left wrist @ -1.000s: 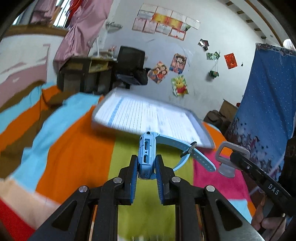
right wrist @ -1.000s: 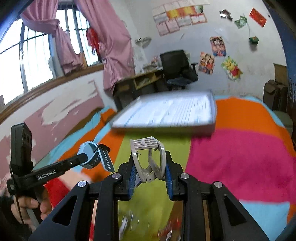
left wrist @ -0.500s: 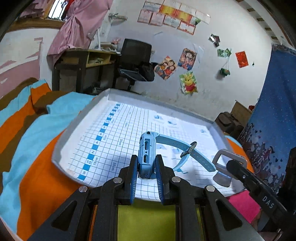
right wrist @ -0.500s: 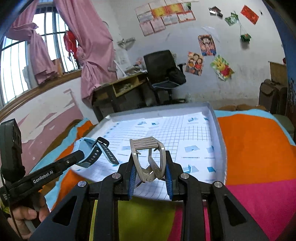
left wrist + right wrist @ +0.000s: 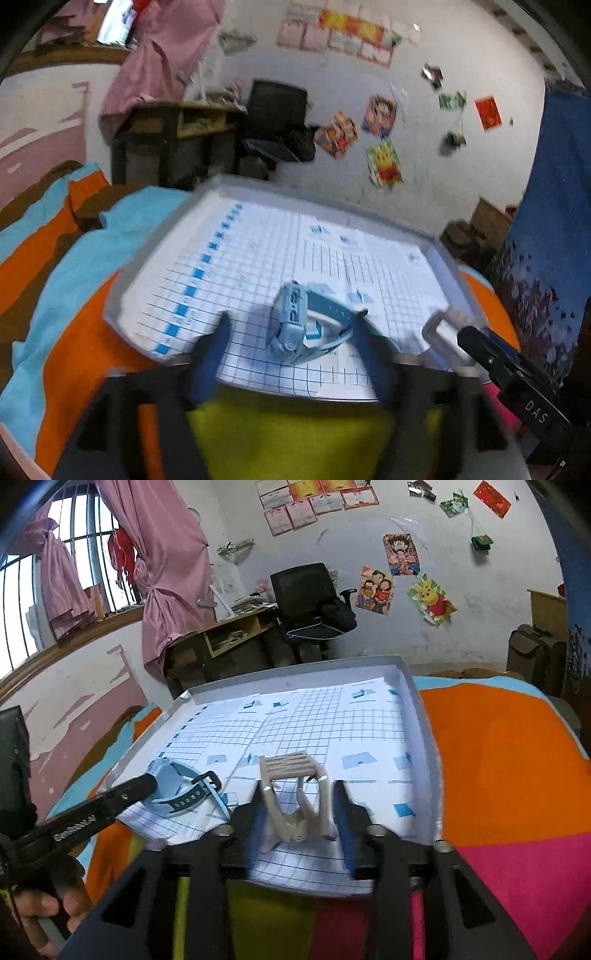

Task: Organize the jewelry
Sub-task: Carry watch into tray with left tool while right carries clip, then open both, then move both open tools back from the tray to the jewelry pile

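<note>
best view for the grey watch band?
Right wrist: the grey band sits centred and sharp on the tray, between the opening right tongs. Left wrist shows only a blurred corner of it at the right, behind a black finger.

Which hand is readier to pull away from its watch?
Probably left. The left tongs are opening, well clear of the blue watch on the tray; the right tongs, also opening, sit close beside the silver band.

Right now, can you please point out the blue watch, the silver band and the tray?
blue watch [image 5: 290, 319]: left wrist view, on its case.
silver band [image 5: 291, 764]: right wrist view, on its top links.
tray [image 5: 410, 677]: right wrist view, on its right wall.
</note>
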A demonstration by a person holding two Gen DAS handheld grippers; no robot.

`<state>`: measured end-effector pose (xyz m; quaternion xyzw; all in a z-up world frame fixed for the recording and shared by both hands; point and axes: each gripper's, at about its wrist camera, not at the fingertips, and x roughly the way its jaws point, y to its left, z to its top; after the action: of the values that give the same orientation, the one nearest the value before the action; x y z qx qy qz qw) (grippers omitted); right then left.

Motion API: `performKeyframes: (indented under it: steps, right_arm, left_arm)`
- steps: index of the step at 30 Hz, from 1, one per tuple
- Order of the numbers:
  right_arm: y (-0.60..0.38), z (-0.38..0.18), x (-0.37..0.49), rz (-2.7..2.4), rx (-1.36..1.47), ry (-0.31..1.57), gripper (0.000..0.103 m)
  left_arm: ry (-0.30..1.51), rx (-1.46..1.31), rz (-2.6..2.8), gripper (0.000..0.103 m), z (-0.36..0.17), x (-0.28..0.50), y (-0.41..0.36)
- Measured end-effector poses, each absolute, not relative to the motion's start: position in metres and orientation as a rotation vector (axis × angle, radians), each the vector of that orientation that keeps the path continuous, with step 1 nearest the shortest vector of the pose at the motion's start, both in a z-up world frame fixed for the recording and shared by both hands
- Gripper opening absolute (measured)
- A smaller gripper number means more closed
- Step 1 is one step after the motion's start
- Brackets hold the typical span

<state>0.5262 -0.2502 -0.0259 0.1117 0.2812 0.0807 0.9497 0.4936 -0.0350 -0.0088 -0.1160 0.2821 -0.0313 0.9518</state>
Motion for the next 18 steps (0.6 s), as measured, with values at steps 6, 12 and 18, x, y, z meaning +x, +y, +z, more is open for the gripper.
performKeyframes:
  steps: [6,12,18]
  right_arm:
    - [-0.255,-0.006,0.501,0.138,0.195,0.527,0.054]
    - [-0.256,0.026,0.455,0.13,0.152,0.44,0.077]
    - [-0.258,0.055,0.396,0.098,0.137,0.362,0.096]
  left_arm:
    - [0.527,-0.203,-0.057,0.082,0.008,0.465,-0.034]
    - [0.452,-0.202,-0.057,0.098,0.03,0.423,-0.027]
    - [0.383,-0.21,-0.039,0.103,0.048,0.37,-0.017]
